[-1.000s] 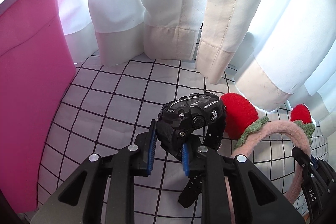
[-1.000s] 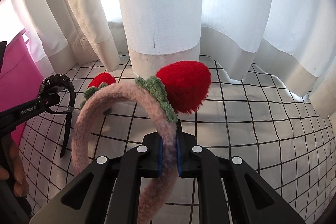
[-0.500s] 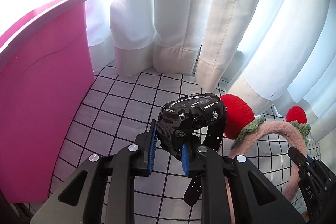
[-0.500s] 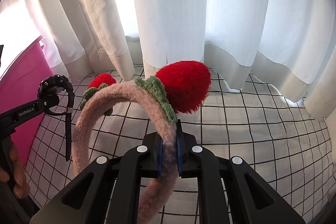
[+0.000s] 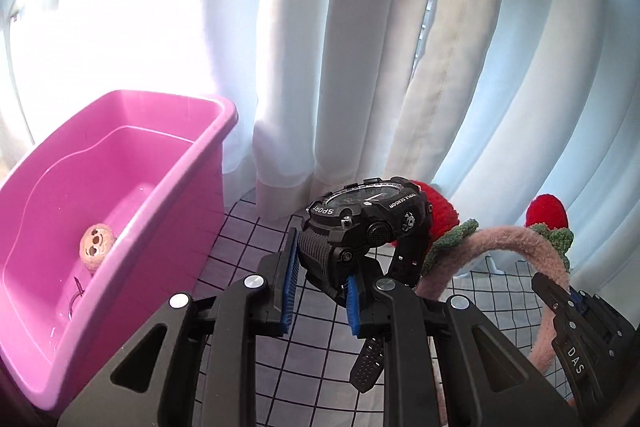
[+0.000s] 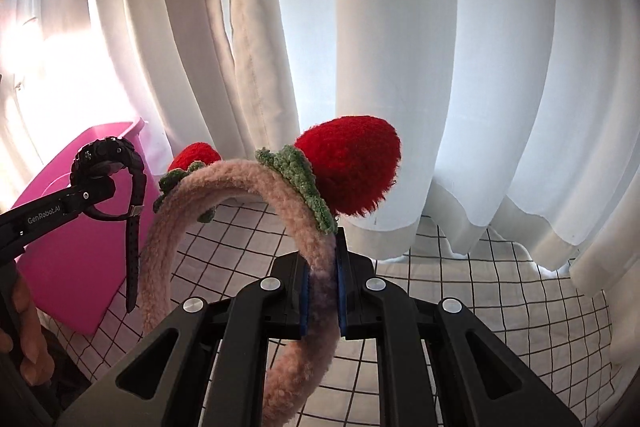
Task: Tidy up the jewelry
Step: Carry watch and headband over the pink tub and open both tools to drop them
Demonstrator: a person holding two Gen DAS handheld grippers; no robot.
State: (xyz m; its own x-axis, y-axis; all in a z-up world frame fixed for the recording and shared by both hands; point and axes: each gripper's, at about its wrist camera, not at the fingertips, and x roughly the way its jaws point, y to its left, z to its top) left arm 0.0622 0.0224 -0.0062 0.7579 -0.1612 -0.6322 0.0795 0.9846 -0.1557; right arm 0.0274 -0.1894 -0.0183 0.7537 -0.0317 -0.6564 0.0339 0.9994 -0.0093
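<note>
My left gripper (image 5: 320, 287) is shut on the strap of a black sport watch (image 5: 366, 219) and holds it in the air, above and right of an open pink bin (image 5: 216, 135). The watch also shows at the left in the right wrist view (image 6: 106, 159), with its strap hanging down. My right gripper (image 6: 322, 287) is shut on a fluffy pink headband (image 6: 224, 183) with two red strawberries (image 6: 350, 163) and holds it above the cloth. The headband also shows at the right in the left wrist view (image 5: 508, 239).
The pink bin (image 6: 80, 251) holds a small round tan item (image 5: 96, 241) and a thin dark piece (image 5: 76, 291). A white cloth with a black grid (image 6: 460, 287) covers the surface. White curtains (image 6: 380, 47) hang close behind.
Both grippers have risen with their loads. The left gripper with the watch is now higher than the bin's rim, so the bin's inside has come into view.
</note>
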